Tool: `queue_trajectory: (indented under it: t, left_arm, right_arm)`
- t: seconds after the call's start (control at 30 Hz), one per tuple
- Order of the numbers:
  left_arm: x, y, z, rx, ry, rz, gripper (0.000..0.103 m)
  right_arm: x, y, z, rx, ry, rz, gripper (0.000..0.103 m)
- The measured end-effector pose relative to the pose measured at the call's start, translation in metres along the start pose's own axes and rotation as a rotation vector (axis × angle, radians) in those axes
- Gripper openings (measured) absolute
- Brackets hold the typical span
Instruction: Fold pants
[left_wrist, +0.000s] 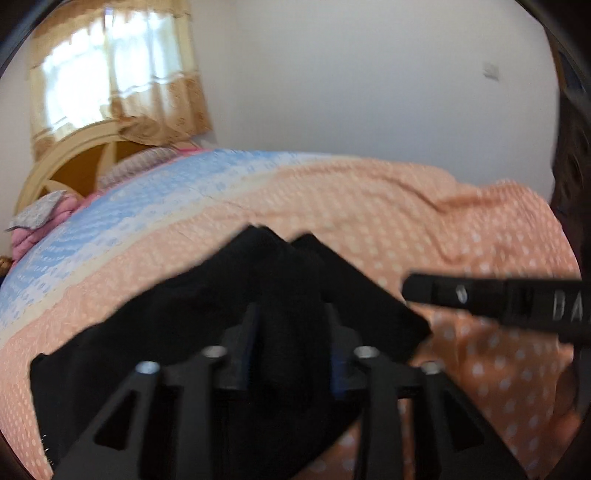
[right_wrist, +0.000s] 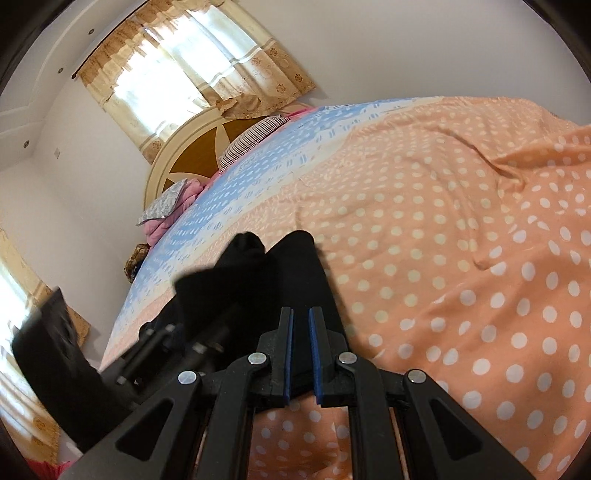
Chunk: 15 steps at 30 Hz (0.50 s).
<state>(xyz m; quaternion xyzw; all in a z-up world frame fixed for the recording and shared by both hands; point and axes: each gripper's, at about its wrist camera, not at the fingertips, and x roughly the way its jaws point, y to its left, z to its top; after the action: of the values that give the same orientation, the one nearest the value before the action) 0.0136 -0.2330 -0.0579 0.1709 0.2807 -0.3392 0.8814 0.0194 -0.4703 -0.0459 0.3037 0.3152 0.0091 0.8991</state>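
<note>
- Our left gripper (left_wrist: 291, 332) has black cloth filling the gap between its blue-padded fingers, so we judge it pinched on the black fabric pants (left_wrist: 229, 314); motion blur keeps us from seeing the contact cleanly.
- Our right gripper (right_wrist: 301, 332) holds its pads a narrow slot apart, with dark cloth showing beyond the slot; we cannot tell whether it grips anything.
- Those pants lie on the orange, white-dotted bedspread (right_wrist: 461, 258), near our edge of the bed, with both leg ends (right_wrist: 273, 247) pointing toward the cream wooden headboard (right_wrist: 177, 162).
- We judge the fold early or midway: the legs lie side by side, touching, yet no crosswise fold shows, and that seems left to do.
- Soft, limp and matte, the cloth bunches into peaks near the fingers.
</note>
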Motion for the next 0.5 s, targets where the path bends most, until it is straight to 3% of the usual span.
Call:
queue_trajectory:
  t: [0.03, 0.2, 0.23, 0.27, 0.33, 0.4, 0.5]
  left_arm:
    - [-0.004, -0.001, -0.001, 0.011, 0.022, -0.024, 0.067]
    - [-0.045, 0.007, -0.005, 0.053, 0.012, -0.084, 0.082]
    - [-0.059, 0.016, -0.006, 0.042, 0.001, -0.092, 0.087]
    - [-0.072, 0.025, -0.009, 0.025, -0.011, -0.096, 0.089]
    - [-0.094, 0.047, -0.016, -0.021, -0.04, -0.071, 0.095]
    - [-0.109, 0.072, -0.022, -0.089, -0.056, -0.009, 0.096]
    - [-0.124, 0.119, -0.038, -0.225, -0.057, 0.123, 0.097]
  right_arm:
    - [0.001, -0.001, 0.001, 0.004, 0.005, 0.003, 0.009]
    - [-0.001, -0.005, 0.008, 0.06, 0.026, 0.095, 0.012]
    - [-0.003, -0.004, 0.01, 0.071, 0.028, 0.125, 0.027]
    - [-0.004, -0.003, 0.012, 0.08, 0.027, 0.153, 0.056]
    - [-0.009, 0.003, 0.017, 0.088, -0.001, 0.215, 0.083]
    - [-0.004, 0.016, 0.025, 0.042, -0.004, 0.265, 0.083]
    - [0.017, 0.04, 0.035, -0.097, -0.015, 0.172, 0.082]
